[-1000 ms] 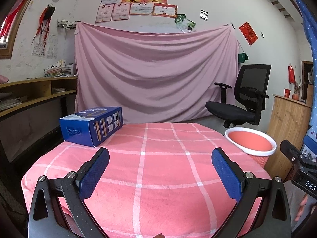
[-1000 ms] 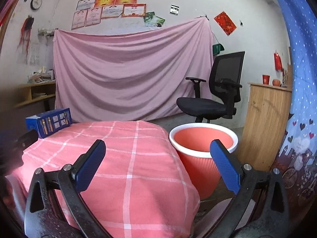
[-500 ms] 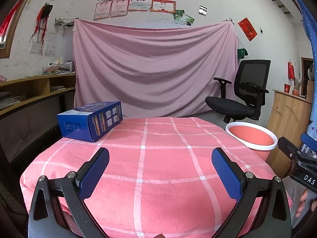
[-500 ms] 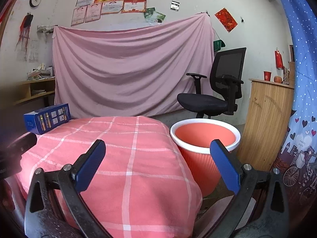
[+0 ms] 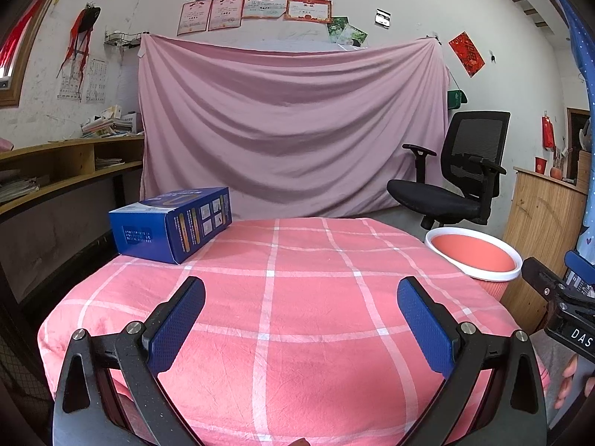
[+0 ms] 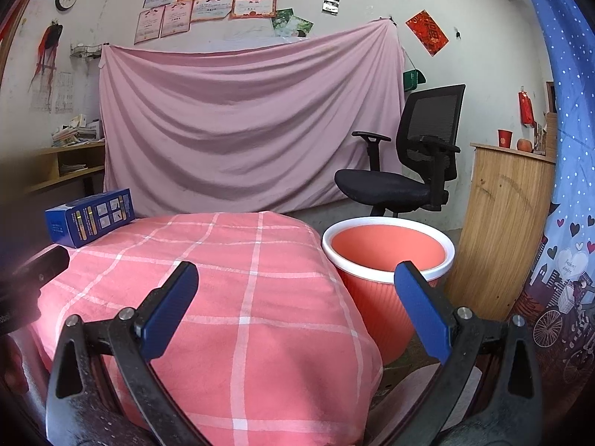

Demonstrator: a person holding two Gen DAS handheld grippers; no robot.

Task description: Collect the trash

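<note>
A blue cardboard box (image 5: 173,228) lies at the far left corner of the table with the pink checked cloth (image 5: 297,297); it also shows in the right wrist view (image 6: 89,216). A coral bin with a white rim (image 6: 386,260) stands on the floor to the right of the table, also seen in the left wrist view (image 5: 474,256). My left gripper (image 5: 301,297) is open and empty above the near part of the table. My right gripper (image 6: 295,284) is open and empty over the table's right edge, left of the bin.
A black office chair (image 6: 405,171) stands behind the bin. A wooden cabinet (image 6: 502,223) is right of the bin. A pink sheet (image 5: 290,130) hangs on the back wall. Wooden shelves (image 5: 55,171) run along the left wall.
Both views have tilted down a little, so the table, box and bin sit lower in the frames. Both grippers stay open and empty.
</note>
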